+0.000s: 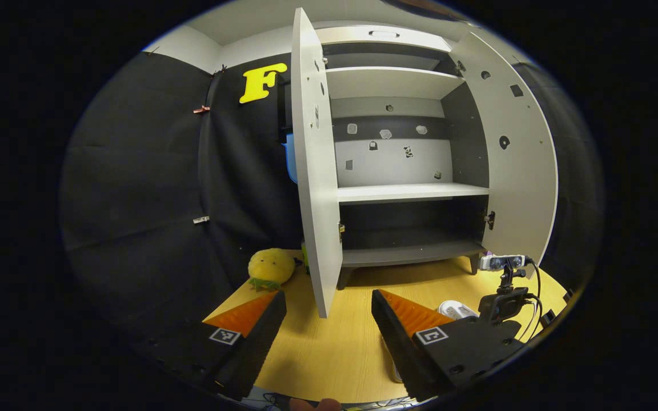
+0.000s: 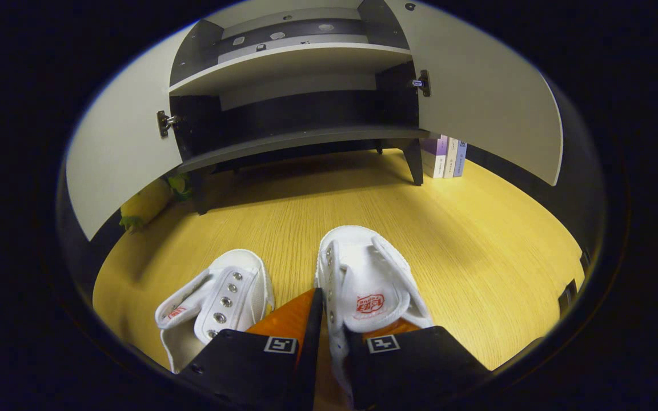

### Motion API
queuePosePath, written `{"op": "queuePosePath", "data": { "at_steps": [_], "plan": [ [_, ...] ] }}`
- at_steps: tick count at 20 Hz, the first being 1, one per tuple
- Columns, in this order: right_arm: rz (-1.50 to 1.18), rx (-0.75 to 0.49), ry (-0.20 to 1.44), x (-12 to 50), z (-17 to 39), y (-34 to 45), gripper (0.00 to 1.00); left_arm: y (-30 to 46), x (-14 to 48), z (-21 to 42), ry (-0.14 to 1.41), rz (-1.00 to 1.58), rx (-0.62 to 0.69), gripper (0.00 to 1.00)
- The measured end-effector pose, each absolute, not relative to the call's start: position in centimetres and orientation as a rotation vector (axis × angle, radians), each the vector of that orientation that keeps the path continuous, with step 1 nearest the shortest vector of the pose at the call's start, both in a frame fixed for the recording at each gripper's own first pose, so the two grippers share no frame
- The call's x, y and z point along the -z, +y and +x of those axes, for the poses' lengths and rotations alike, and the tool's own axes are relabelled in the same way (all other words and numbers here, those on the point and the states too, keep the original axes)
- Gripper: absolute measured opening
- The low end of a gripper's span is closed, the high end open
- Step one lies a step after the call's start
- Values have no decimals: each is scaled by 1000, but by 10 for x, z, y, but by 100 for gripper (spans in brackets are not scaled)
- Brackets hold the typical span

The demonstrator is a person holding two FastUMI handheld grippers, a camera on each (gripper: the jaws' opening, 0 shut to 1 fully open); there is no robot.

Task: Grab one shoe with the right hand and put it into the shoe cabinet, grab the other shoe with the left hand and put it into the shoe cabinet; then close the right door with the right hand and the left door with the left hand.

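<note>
Right gripper fingers clamped on shoe wall, heel hidden; left gripper fingers apart.

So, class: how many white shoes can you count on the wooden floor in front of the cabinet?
2. One shoe lies ahead of the cabinet, its side wall pinched between the right tongs. The other shoe lies free, just left of it.

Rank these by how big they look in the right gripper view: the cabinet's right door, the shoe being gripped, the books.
1. Right door, largest.
2. Gripped shoe, though it sits close to the camera, which inflates it.
3. Books, smallest, standing farther off beside the cabinet leg.
</note>
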State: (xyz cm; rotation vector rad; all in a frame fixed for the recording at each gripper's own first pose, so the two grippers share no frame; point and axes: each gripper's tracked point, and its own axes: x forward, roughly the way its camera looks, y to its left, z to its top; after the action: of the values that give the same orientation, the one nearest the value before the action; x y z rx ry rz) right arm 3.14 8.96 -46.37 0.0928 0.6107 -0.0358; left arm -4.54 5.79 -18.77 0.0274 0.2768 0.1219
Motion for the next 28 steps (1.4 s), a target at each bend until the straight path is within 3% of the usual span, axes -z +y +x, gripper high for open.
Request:
{"op": "queuePosePath", "data": {
  "at_steps": [1, 5, 13, 21, 28],
  "plan": [
    [81, 16, 605, 469, 35, 89, 17, 59, 188, -45, 277, 30, -125, 95],
    [109, -52, 602, 465, 37, 89, 6, 61, 189, -43, 282, 39, -123, 95],
    [92, -100, 593, 412, 30, 68, 6, 56, 180, -35, 268, 40, -104, 93],
    [82, -133, 499, 261, 45, 64, 6, 32, 179, -23, 274, -40, -61, 93],
    [72, -183, 438, 139, 106, 83, 6, 14, 167, -9, 233, -11, -20, 93]
  ]
}}
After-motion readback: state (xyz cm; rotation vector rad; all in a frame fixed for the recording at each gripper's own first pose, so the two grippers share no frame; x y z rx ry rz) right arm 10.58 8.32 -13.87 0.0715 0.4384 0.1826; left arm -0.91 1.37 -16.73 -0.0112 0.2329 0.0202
